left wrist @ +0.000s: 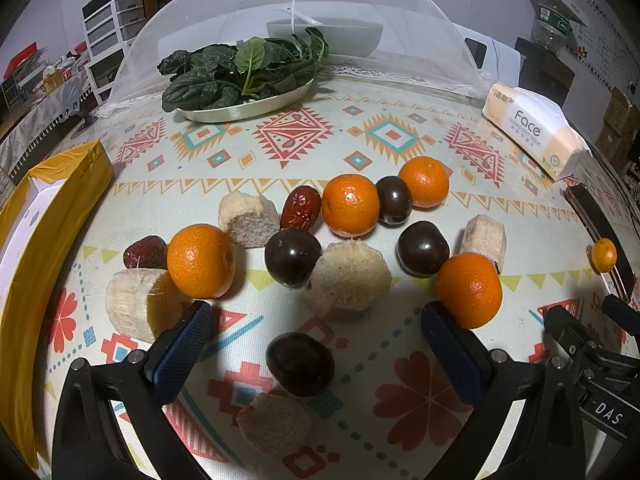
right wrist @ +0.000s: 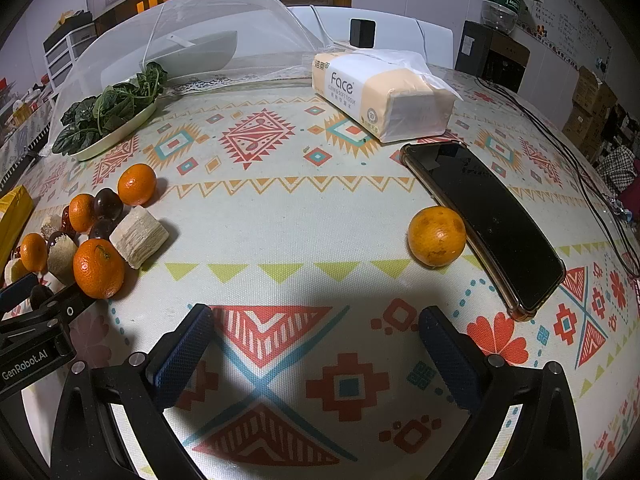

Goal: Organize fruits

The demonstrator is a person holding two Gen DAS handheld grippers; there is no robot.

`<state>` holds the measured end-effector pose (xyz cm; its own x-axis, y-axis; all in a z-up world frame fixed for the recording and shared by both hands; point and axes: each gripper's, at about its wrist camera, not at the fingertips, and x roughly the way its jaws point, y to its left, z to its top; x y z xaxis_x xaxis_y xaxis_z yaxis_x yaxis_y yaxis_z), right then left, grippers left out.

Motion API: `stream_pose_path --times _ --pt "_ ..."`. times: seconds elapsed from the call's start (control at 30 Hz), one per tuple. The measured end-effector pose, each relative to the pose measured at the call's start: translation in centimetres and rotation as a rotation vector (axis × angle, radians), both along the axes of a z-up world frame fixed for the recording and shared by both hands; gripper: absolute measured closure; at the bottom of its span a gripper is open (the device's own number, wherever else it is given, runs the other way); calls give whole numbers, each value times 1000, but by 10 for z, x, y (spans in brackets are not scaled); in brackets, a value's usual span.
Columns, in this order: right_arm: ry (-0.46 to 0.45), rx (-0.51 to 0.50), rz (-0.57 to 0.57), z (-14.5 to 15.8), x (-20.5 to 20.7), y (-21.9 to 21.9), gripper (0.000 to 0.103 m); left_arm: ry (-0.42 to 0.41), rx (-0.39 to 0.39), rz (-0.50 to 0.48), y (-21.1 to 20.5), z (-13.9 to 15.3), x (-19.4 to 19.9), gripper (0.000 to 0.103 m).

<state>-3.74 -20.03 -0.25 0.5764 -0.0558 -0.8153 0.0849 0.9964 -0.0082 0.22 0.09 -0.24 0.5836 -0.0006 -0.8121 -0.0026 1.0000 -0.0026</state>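
Observation:
In the left wrist view several tangerines [left wrist: 350, 205], dark plums [left wrist: 293, 256], red dates [left wrist: 301, 208] and pale sugarcane chunks [left wrist: 347, 278] lie mixed on the patterned tablecloth. My left gripper [left wrist: 316, 314] is open and empty, with a dark plum [left wrist: 300, 363] between its fingers. In the right wrist view my right gripper [right wrist: 316, 314] is open and empty over bare cloth. A lone tangerine [right wrist: 437, 236] lies ahead of it to the right, touching a phone [right wrist: 484, 216]. The fruit pile [right wrist: 98, 267] is at the left.
A plate of spinach [left wrist: 244, 76] sits under a mesh food cover [left wrist: 296, 20] at the back. A tissue pack [right wrist: 384, 96] lies behind the phone. A yellow box [left wrist: 48, 216] lies along the left table edge. A cable [right wrist: 592, 184] runs at the right.

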Motion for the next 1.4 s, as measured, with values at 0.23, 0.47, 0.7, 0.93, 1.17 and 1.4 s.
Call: stream_pose_path --times 0.23,0.47,0.7,0.93,1.17,1.4 --pt "0 0 0 0 0 0 0 0 0 0 0 0 0 0" --pt "0 0 0 0 0 0 0 0 0 0 0 0 0 0" --pt "0 0 0 0 0 0 0 0 0 0 0 0 0 0" --pt "0 0 0 0 0 0 0 0 0 0 0 0 0 0" --pt "0 0 0 0 0 1 0 11 0 -27 1 1 -1 0" --pt "42 11 26 1 -3 0 0 46 6 -120 0 3 -11 0"
